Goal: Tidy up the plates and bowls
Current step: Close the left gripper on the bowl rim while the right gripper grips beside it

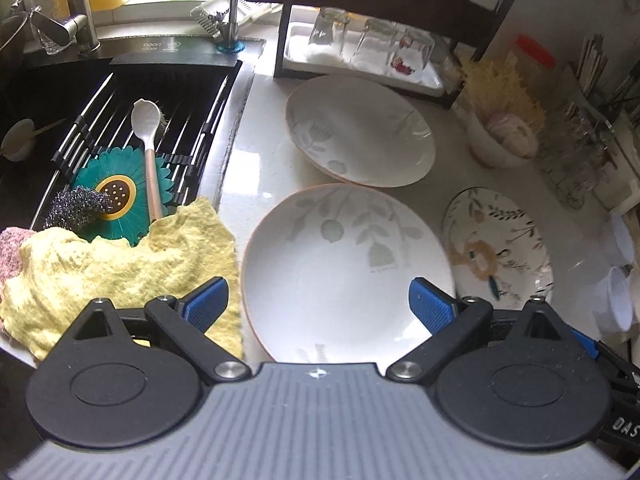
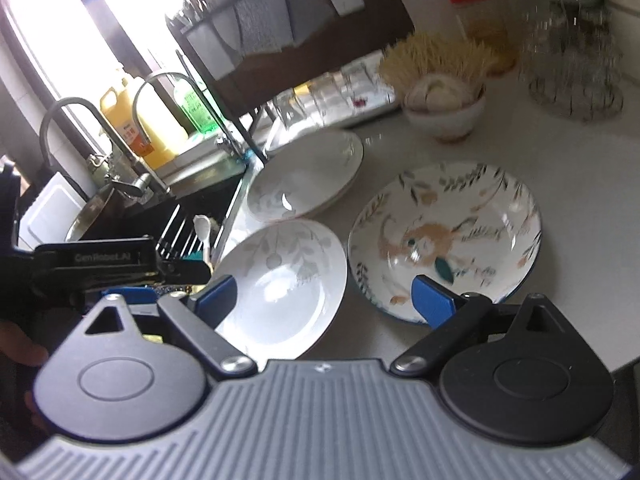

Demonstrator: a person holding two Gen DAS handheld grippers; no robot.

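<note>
my left gripper (image 1: 318, 300) gapes wide above the near white plate with grey leaf print (image 1: 344, 272), gripping nothing. at twelve o'clock from that plate sits a stack of matching white leaf-print plates (image 1: 360, 132), their rims just beside each other. at three o'clock lies the floral plate with a peach flower (image 1: 498, 244). my right gripper (image 2: 324, 296) is spread wide too, holding nothing, over the pale stone counter (image 2: 560, 184). a yellow cloth (image 1: 120, 268) lies at nine o'clock.

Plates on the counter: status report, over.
Left gripper open above near leaf plate. Right gripper open, empty. Far leaf plates stacked; floral plate alone. Nothing blocking.
</note>
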